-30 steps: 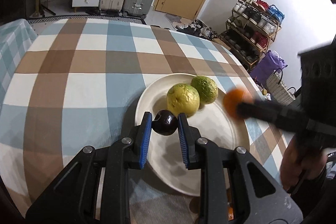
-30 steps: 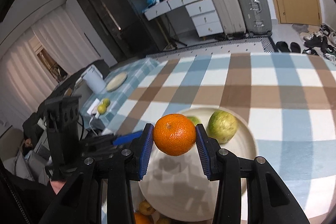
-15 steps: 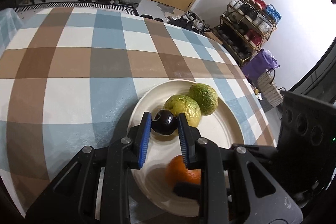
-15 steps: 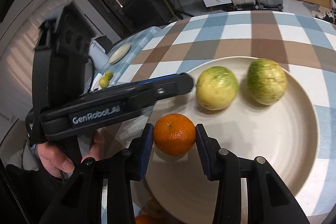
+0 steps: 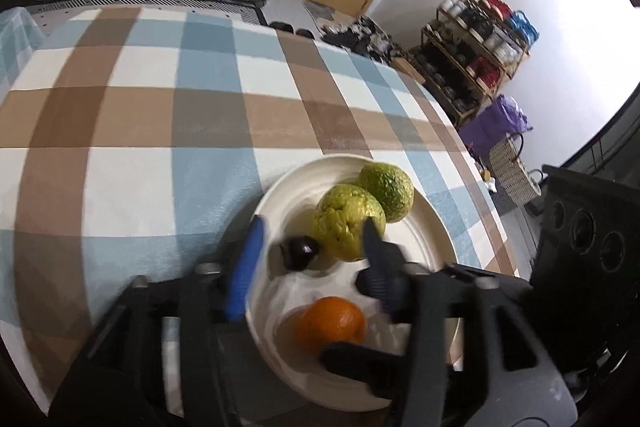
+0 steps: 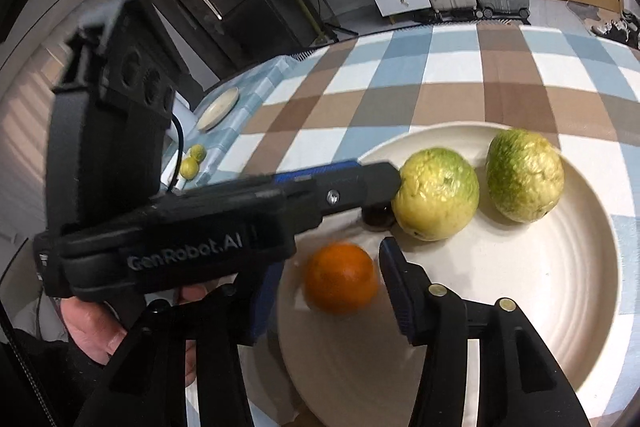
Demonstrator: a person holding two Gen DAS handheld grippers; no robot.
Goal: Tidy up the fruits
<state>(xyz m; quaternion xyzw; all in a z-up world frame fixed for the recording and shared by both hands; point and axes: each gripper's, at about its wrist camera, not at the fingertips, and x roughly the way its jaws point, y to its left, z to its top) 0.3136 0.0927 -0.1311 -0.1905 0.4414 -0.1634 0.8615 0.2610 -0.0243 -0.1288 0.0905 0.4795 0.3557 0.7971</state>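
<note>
Big checked worktop (image 5: 168,115) under a white plate (image 6: 560,307). On the plate: two green fruits (image 6: 438,199), one orange (image 6: 340,283), one small dark fruit (image 5: 298,253). Left gripper (image 5: 308,263) and right gripper (image 6: 324,291) both with jaws wide apart, holding nothing. Looks nearly done. Only in right view: two little yellow fruits (image 6: 192,163) far off, maybe left to bring.

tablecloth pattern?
Checked tablecloth: brown, light blue and white squares. It shows best in the left wrist view.
</note>
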